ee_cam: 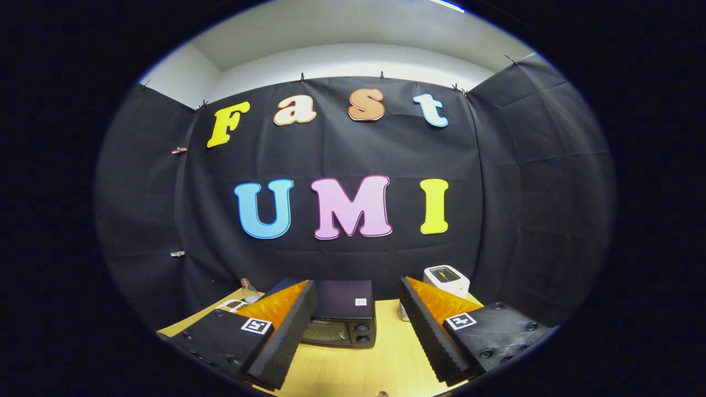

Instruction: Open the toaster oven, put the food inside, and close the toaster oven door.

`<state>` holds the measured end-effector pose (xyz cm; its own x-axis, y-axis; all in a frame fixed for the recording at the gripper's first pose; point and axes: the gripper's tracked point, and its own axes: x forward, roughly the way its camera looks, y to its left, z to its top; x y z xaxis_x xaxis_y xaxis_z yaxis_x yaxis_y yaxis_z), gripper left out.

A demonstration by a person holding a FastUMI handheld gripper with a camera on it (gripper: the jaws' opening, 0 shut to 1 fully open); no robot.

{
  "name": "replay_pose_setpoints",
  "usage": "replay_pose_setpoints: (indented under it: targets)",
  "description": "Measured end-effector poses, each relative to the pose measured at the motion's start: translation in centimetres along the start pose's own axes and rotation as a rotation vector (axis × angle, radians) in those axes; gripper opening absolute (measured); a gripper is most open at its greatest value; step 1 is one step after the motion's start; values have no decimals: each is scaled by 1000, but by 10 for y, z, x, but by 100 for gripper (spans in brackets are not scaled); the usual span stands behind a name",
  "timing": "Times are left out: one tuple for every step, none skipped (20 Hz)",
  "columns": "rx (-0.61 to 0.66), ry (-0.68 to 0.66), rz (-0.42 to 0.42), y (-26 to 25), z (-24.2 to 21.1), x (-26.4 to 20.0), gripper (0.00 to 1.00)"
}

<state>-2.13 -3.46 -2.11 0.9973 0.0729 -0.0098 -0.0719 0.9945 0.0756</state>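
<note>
A dark toaster oven [343,317] stands on the wooden table [380,364], beyond my fingers and partly behind the left one. Its glass door looks shut, with two knobs [362,333] at its right side. My gripper [357,320] is open, held well above and short of the oven, with nothing between its fingers. The food is hard to make out; a flat packet-like thing [233,304] lies at the table's far left.
A small clear bottle [249,291] stands at the far left corner of the table. A white box-like device [447,280] sits at the back right, behind the right finger. Black cloth walls close the booth on three sides.
</note>
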Motion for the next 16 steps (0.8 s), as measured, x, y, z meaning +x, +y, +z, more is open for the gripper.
replay_pose_setpoints:
  targets:
    - [-20,2,-1,-2,-1,-3,98]
    - [-34,2,1,-3,-3,-6,98]
    - [-37,8,7,-3,-5,-7,98]
    - [-31,13,12,-1,-7,-7,98]
    - [-18,19,15,-1,-9,-8,98]
    - [-7,24,19,-1,-10,-8,98]
    - [1,27,17,-3,-11,-8,98]
    - [0,31,16,-4,-12,-6,98]
    - [-2,31,13,-6,-12,-5,98]
    - [1,28,13,-6,-10,-6,98]
    - [3,29,13,-6,-9,-5,98]
    - [5,30,19,-6,-10,-4,98]
    - [9,39,22,-6,-11,-3,98]
    - [12,43,26,-5,-13,-3,98]
    - [15,45,25,-6,-13,-2,98]
    - [18,46,25,-5,-13,-1,98]
